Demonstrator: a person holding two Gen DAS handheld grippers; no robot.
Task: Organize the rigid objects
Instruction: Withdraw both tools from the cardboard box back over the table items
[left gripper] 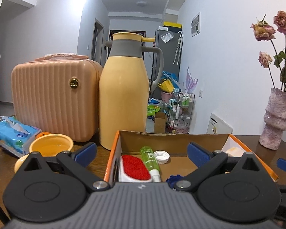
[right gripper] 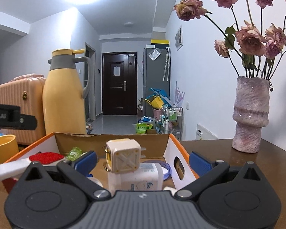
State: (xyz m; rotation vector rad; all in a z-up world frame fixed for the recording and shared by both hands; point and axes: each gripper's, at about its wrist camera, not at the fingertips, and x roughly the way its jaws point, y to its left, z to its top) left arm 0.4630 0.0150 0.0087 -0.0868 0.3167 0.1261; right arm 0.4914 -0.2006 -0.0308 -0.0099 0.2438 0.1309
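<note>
An orange-and-white cardboard box (left gripper: 114, 148) stands open on the brown table. It holds a red-topped white brush (left gripper: 135, 167), a green spray bottle (left gripper: 149, 159), a white cap (left gripper: 161, 156) and a blue item (left gripper: 174, 178). My left gripper (left gripper: 142, 152) is open and empty above the box's near left side. In the right wrist view the box (right gripper: 169, 148) also holds a cream cube-shaped charger (right gripper: 123, 156) on a white package (right gripper: 143, 177). My right gripper (right gripper: 143, 161) is open around the charger's position, above the box, not touching it.
A yellow thermos jug (left gripper: 123, 95) and a pink ribbed case (left gripper: 53, 97) stand behind the box. A yellow bowl (left gripper: 51, 145) and a tissue pack (left gripper: 13, 133) lie left. A yellow mug (right gripper: 2, 148) sits left. A pink vase (right gripper: 250, 114) with dried roses stands right.
</note>
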